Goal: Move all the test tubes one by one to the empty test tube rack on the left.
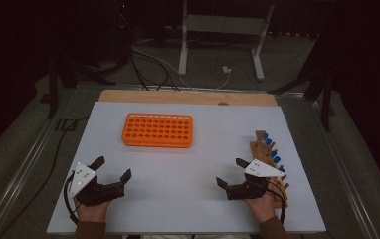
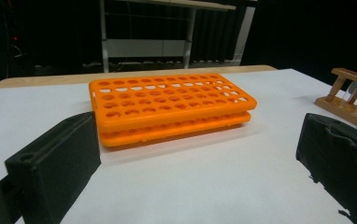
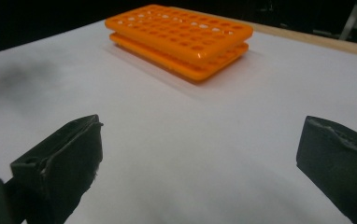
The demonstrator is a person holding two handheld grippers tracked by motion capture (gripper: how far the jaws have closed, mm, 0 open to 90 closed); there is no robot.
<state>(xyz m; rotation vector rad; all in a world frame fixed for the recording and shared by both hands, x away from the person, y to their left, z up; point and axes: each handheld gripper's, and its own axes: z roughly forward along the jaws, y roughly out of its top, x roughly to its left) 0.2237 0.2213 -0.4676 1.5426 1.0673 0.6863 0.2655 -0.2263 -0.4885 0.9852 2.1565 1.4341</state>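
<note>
- High view gives me the white table (image 1: 178, 199) first, its top running from a bare wooden strip at the far edge down to my side.
- An orange tube rack (image 1: 157, 130) lies flat on the far left-centre of that table, every hole I can see unfilled; from the left gripper view the orange tube rack (image 2: 169, 105) sits straight ahead, well beyond the jaws.
- A wooden rack (image 1: 266, 154) stands near the right edge, carrying blue-capped tubes (image 1: 274, 155), just behind my right hand.
- My left gripper (image 1: 112, 168) rests low at the near left, jaws spread wide with nothing between them.
- My right gripper (image 1: 231, 172) sits at the near right, jaws likewise wide apart and holding nothing, pointed across toward the orange rack.
</note>
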